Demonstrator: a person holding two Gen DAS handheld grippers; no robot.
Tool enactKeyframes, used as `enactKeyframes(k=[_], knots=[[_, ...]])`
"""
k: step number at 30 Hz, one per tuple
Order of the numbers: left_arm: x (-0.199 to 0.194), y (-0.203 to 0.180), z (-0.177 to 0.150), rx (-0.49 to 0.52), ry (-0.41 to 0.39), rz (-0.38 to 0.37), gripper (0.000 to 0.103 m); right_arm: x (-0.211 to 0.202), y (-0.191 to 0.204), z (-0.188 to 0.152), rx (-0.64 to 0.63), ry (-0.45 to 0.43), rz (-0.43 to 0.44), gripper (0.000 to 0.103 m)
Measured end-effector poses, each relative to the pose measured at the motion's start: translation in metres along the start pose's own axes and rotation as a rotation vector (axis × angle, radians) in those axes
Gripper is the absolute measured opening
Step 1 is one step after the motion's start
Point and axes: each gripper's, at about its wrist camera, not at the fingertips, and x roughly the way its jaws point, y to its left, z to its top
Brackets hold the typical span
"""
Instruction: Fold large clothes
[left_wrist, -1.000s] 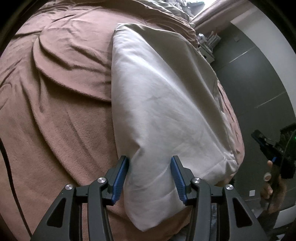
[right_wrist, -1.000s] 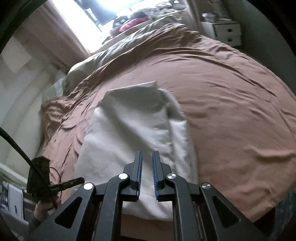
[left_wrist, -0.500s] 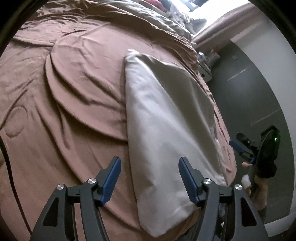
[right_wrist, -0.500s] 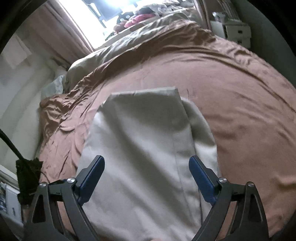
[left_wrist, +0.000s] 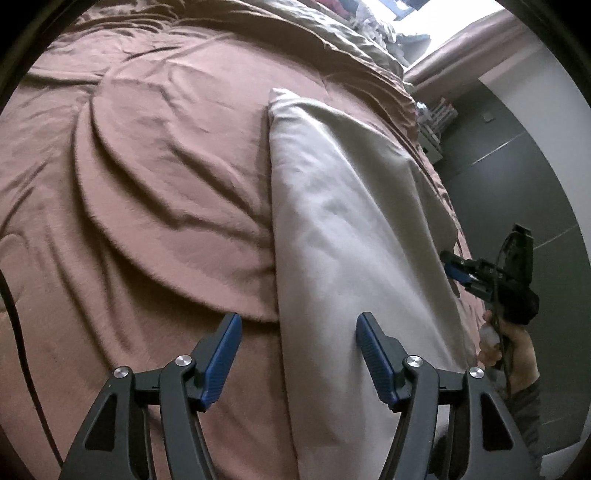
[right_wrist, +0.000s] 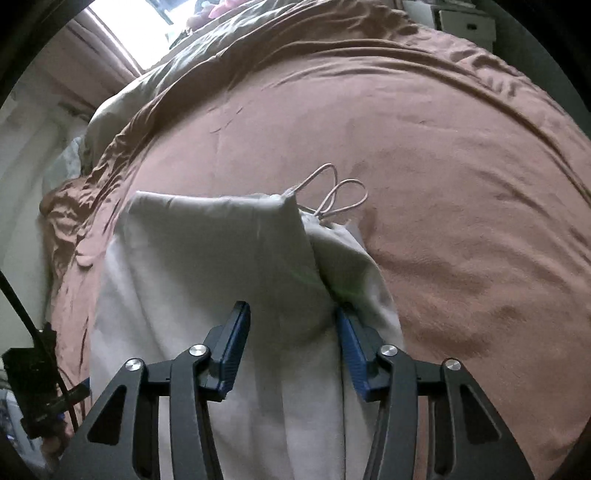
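Lying between right gripper (right_wrist: 290, 345) jaws — folded garment (right_wrist: 221, 266), closing

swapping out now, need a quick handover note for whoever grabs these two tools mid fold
Left tool: open, holding nothing, over the left edge of the folded pale garment.
Right tool: jaws have just been closing around a raised bunch of the garment; grip not clearly made yet.
Garment lies as a long narrow strip on the brown blanket, drawstring loops at its far end.
Done: lengthwise fold. Left: probably fold it across its length and tidy it.
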Motion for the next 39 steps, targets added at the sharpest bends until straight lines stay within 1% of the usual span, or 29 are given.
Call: enactKeyframes(k=[1, 2, 4, 6, 10, 14, 18, 21, 24, 27, 28, 31, 35, 36, 39], knots=[[0.006, -0.001, 0.002, 0.002, 0.002, 0.006, 0.066, 0.002, 0.001, 0.003, -0.015, -0.002, -0.017, 0.017], [0.010, -0.002, 0.005, 0.001, 0.006, 0.010, 0.066, 0.002, 0.002, 0.005, -0.021, -0.007, -0.018, 0.013], [0.017, -0.003, 0.009, -0.003, 0.006, 0.008, 0.066, -0.003, -0.001, 0.010, -0.009, -0.037, 0.002, 0.002], [0.021, -0.005, 0.014, 0.002, 0.001, 0.013, 0.066, -0.012, -0.002, 0.011, -0.005, -0.071, 0.009, 0.000], [0.030, -0.011, 0.023, 0.018, 0.007, 0.019, 0.066, -0.020, -0.001, 0.004, -0.007, -0.106, 0.015, 0.000], [0.035, -0.017, 0.033, 0.045, 0.008, 0.030, 0.066, -0.027, -0.001, -0.005, 0.001, -0.131, -0.017, 0.000], [0.042, -0.020, 0.047, 0.058, -0.004, 0.046, 0.065, -0.014, -0.014, -0.017, 0.015, -0.102, -0.054, 0.000], [0.045, -0.017, 0.057, 0.051, -0.011, 0.047, 0.059, -0.008, -0.014, -0.017, 0.036, -0.097, -0.055, 0.000], [0.047, -0.019, 0.065, 0.051, -0.022, 0.053, 0.046, -0.015, -0.011, -0.015, 0.027, -0.114, -0.036, 0.000], [0.048, -0.029, 0.068, 0.100, -0.021, 0.082, 0.039, -0.031, -0.011, -0.016, 0.012, -0.141, 0.014, 0.000], [0.048, -0.032, 0.069, 0.113, -0.022, 0.089, 0.038, -0.041, -0.014, -0.018, 0.008, -0.157, 0.040, 0.000], [0.049, -0.042, 0.070, 0.138, -0.023, 0.104, 0.035, -0.059, -0.017, -0.026, -0.007, -0.164, 0.082, 0.001], [0.053, -0.050, 0.070, 0.166, -0.017, 0.129, 0.035, -0.074, -0.022, -0.037, -0.049, -0.175, 0.077, 0.002], [0.054, -0.049, 0.070, 0.162, -0.016, 0.128, 0.035, -0.075, -0.026, -0.039, -0.048, -0.166, 0.088, 0.002], [0.056, -0.050, 0.071, 0.161, -0.013, 0.129, 0.035, -0.080, -0.046, -0.040, -0.027, -0.160, 0.078, 0.002]])
